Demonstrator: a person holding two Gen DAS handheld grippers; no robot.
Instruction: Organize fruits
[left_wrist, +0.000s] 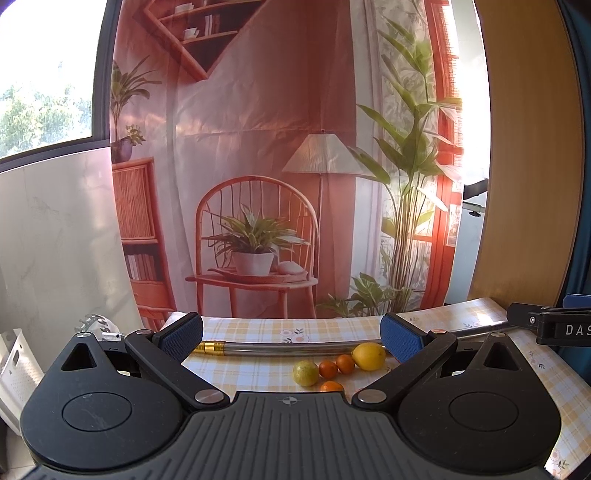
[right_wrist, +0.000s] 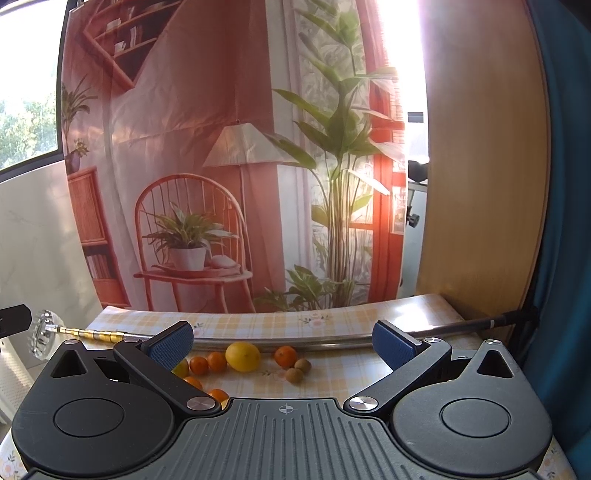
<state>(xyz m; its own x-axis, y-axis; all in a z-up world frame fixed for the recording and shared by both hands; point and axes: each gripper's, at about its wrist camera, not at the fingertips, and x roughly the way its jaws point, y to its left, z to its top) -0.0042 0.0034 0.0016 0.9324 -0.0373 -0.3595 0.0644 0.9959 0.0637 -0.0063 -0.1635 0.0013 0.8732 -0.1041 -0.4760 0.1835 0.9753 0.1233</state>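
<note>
yellow lemon (right_wrist: 242, 356), yellow-checked tablecloth (right_wrist: 332, 373), blue fingers (right_wrist: 170, 345)

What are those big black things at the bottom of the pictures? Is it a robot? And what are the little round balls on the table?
Not quite a robot. A person holds two grabbing tools, one in each hand, and each carries a camera looking forward along its two fingers. One picture comes from the left gripper, the other from the right gripper. Both are open and hold nothing. The balls are fruit on a checked tablecloth: a yellow lemon, small oranges, a greenish-yellow fruit and two little brown fruits. A long metal pole lies behind them. The cosy room at the back is only a printed cloth.
</note>
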